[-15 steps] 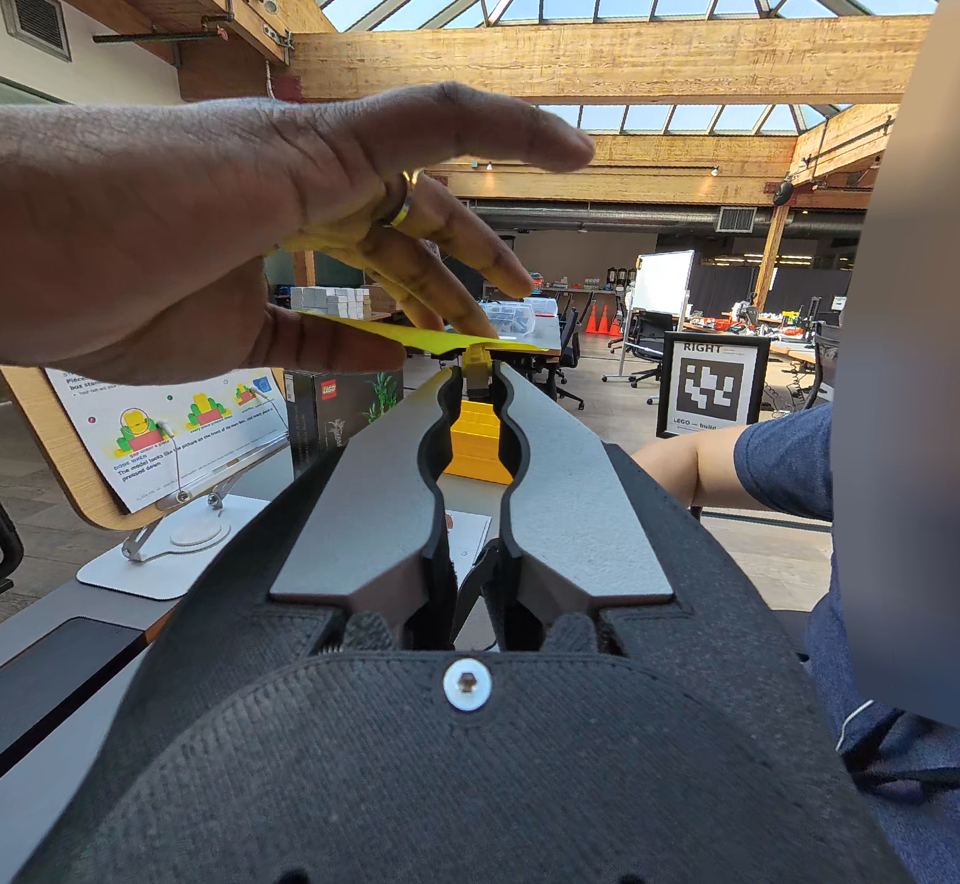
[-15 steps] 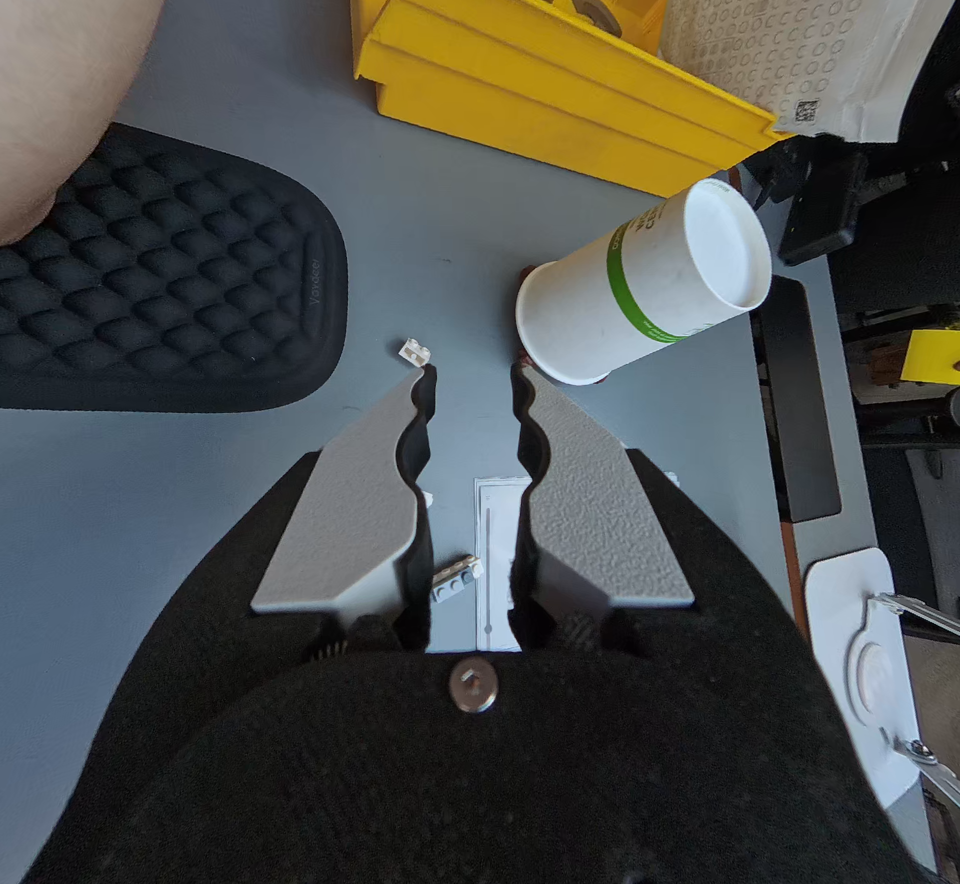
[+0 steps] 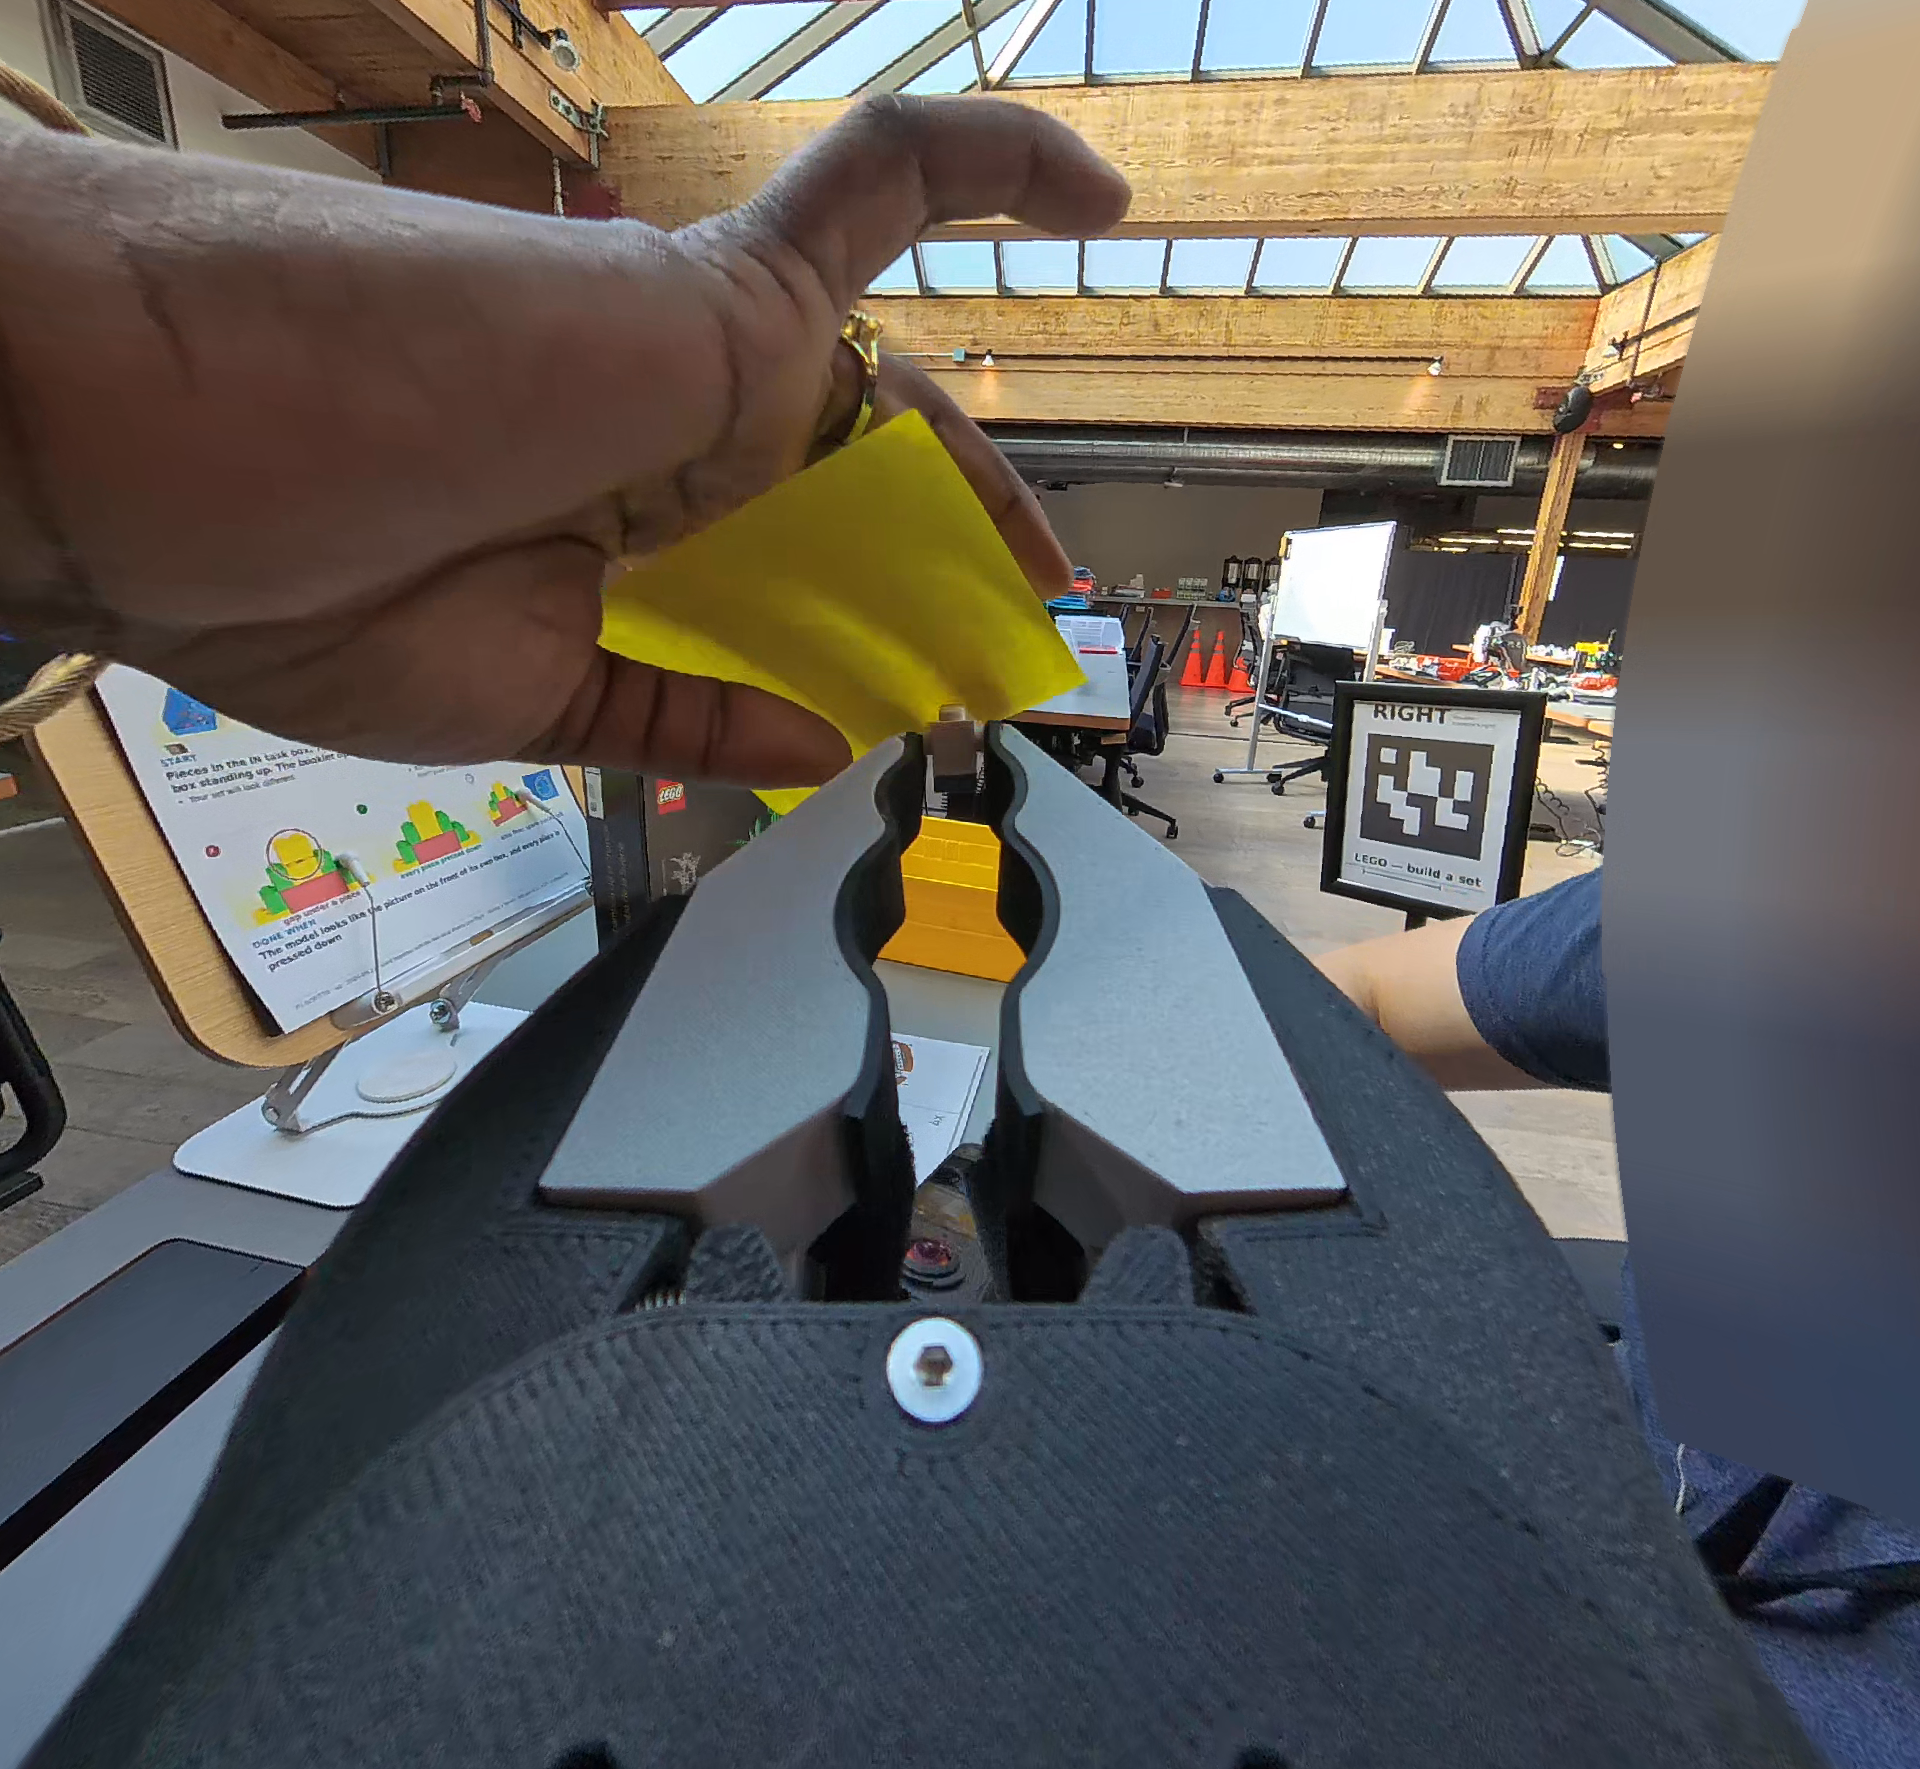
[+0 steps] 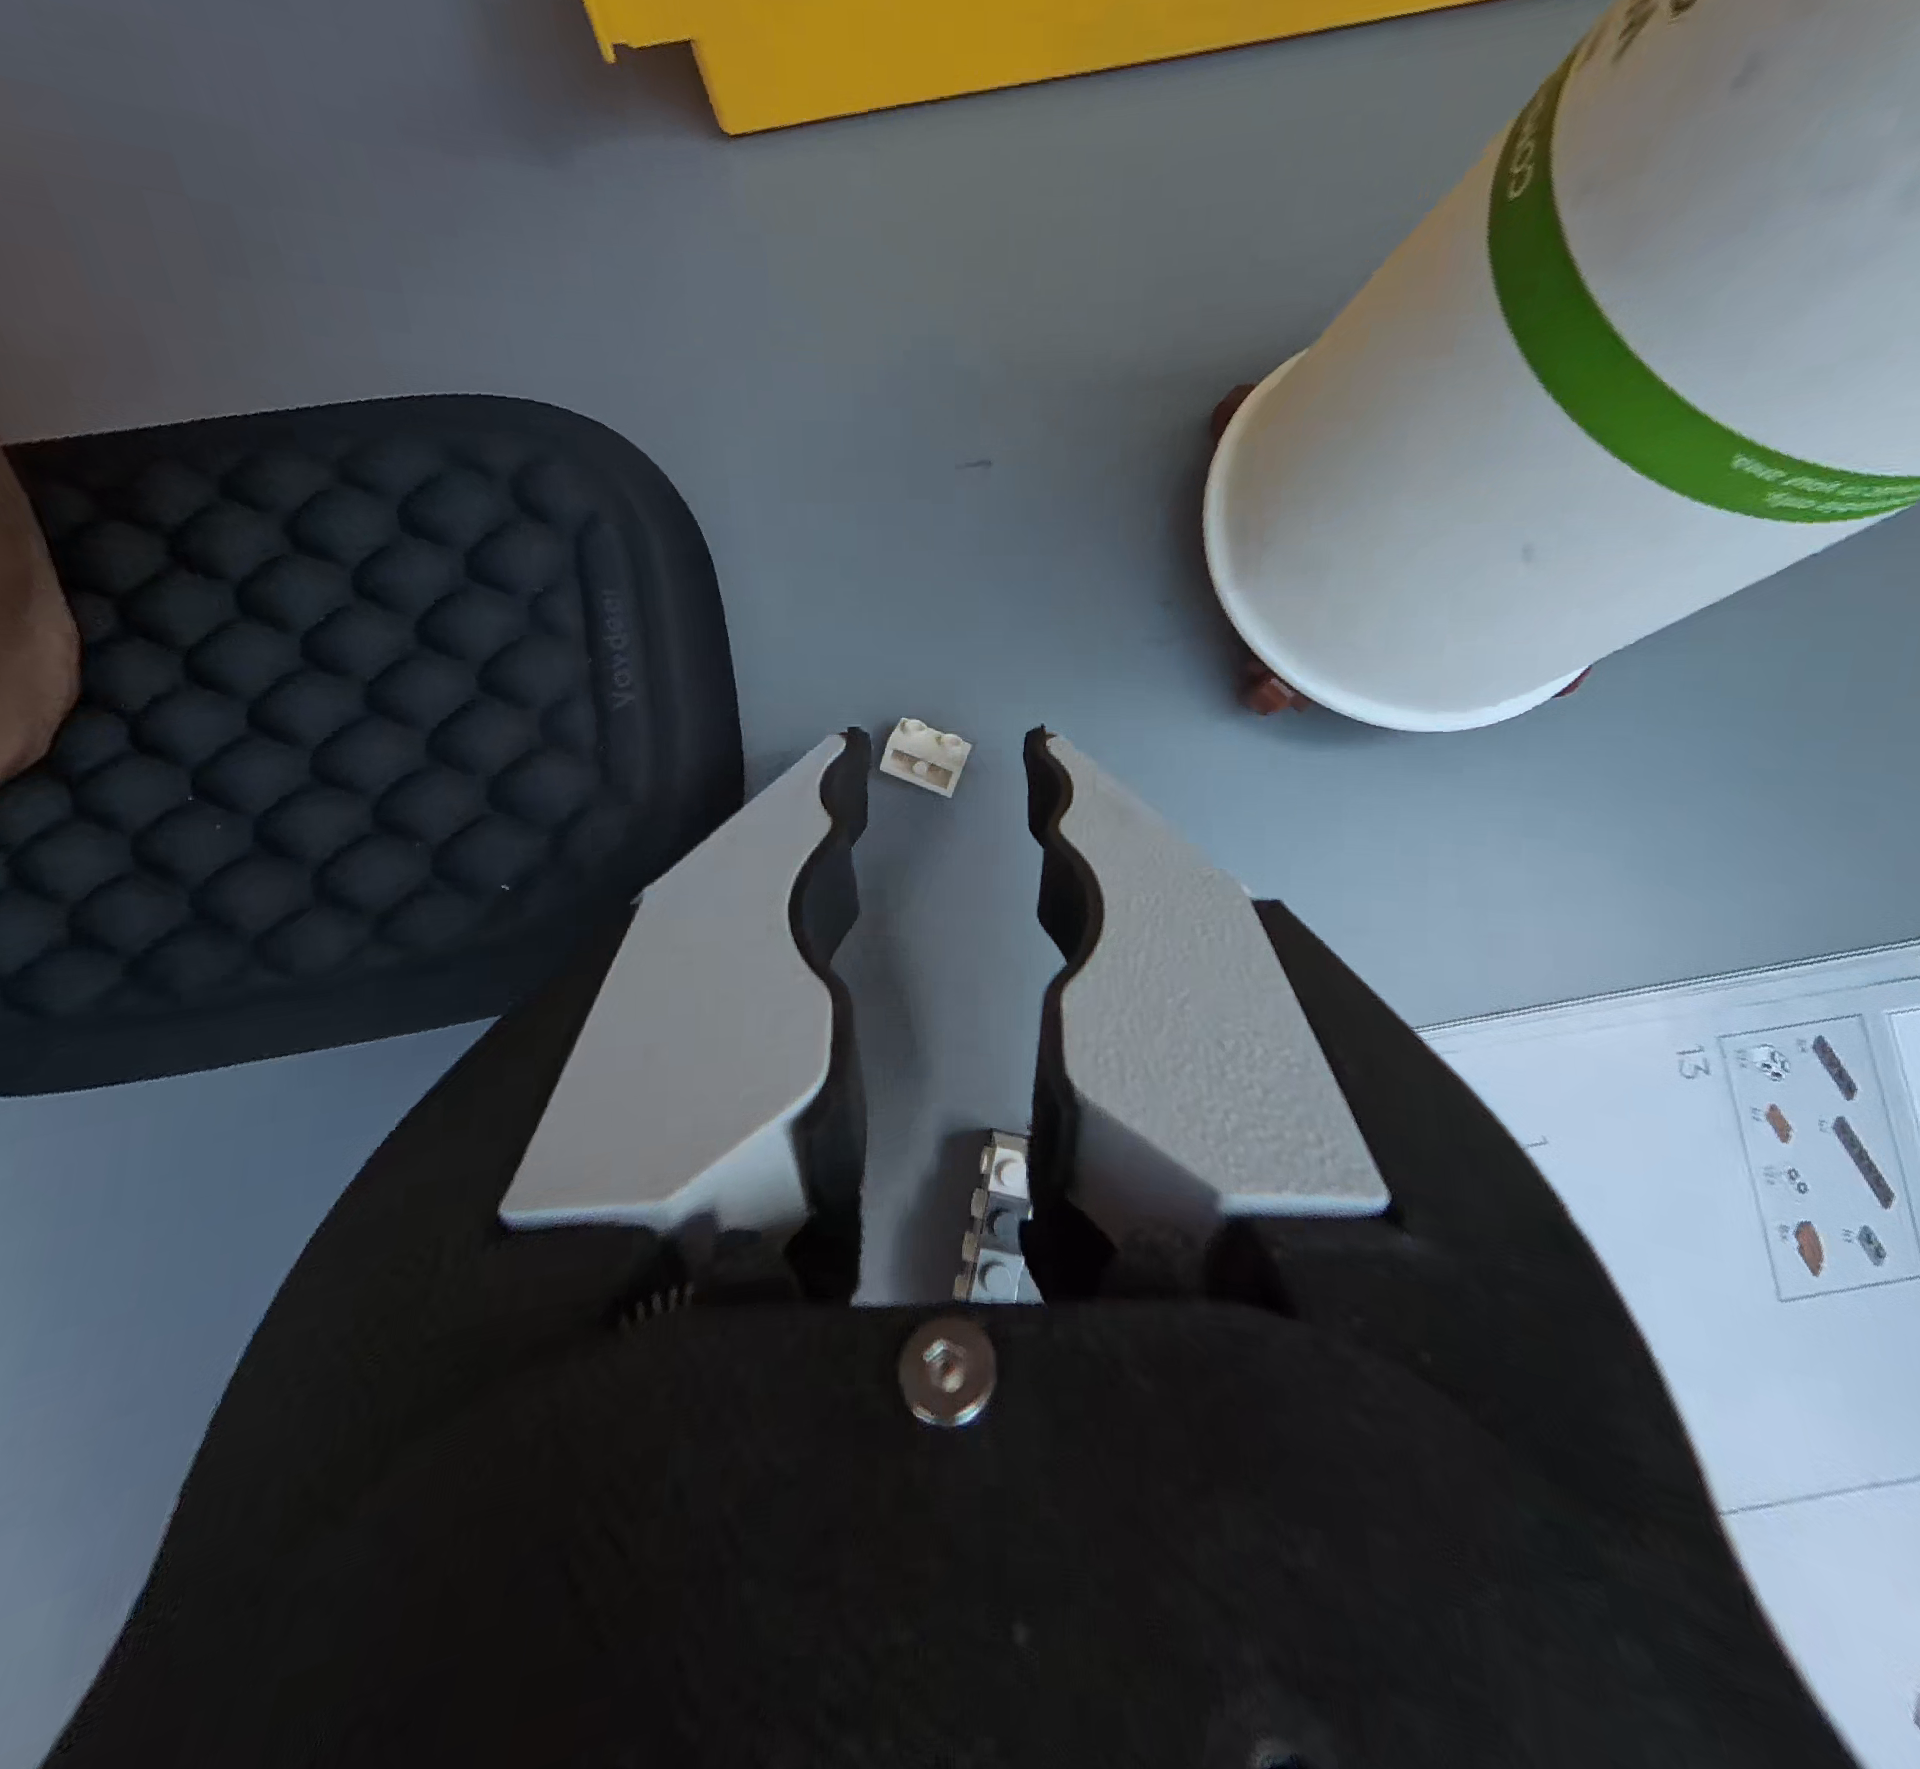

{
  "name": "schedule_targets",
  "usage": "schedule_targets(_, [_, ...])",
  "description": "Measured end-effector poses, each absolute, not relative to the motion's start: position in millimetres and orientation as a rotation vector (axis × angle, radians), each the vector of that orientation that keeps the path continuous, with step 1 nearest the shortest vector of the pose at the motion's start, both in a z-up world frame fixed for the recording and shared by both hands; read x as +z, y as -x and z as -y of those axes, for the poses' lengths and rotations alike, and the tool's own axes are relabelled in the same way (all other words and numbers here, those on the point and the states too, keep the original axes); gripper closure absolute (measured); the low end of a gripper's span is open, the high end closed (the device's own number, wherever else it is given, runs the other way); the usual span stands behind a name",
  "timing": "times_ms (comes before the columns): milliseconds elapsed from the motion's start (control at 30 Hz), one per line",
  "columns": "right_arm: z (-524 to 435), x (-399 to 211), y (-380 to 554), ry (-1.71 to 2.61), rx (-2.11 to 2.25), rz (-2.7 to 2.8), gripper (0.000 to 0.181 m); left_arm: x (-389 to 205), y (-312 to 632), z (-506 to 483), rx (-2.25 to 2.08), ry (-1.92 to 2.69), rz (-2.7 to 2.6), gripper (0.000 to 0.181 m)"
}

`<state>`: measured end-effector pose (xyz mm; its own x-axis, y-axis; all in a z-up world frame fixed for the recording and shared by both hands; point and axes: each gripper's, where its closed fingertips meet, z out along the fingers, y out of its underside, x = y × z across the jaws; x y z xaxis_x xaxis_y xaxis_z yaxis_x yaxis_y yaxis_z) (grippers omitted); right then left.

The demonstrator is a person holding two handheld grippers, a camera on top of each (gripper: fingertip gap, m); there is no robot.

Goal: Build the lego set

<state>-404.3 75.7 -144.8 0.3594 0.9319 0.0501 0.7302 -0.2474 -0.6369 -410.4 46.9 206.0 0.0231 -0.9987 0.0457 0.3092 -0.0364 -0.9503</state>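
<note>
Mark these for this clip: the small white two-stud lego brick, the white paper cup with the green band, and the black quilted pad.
small white two-stud lego brick (image 4: 925,760): right wrist view, its side face.
white paper cup with the green band (image 4: 1455,493): right wrist view, its white wall.
black quilted pad (image 4: 332,701): right wrist view, its quilted top.

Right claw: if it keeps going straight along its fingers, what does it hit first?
Likely the small white brick, lying just beyond the open right claw, nearer its left fingertip; beneath it, the grey table. Depth unclear.

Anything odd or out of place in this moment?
Yes: a bare hand with a yellow sheet reaches right over the left tool, which pinches a small tan piece. Also, the paper cup stands on small brown pieces.
</note>
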Motion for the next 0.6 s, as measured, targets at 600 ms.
schedule_targets(600, [-76.5,-163.1,403.4,2.208,0.345,1.404,0.159,206.6,413.7,-48.4,-1.364,1.008,-0.921,0.173])
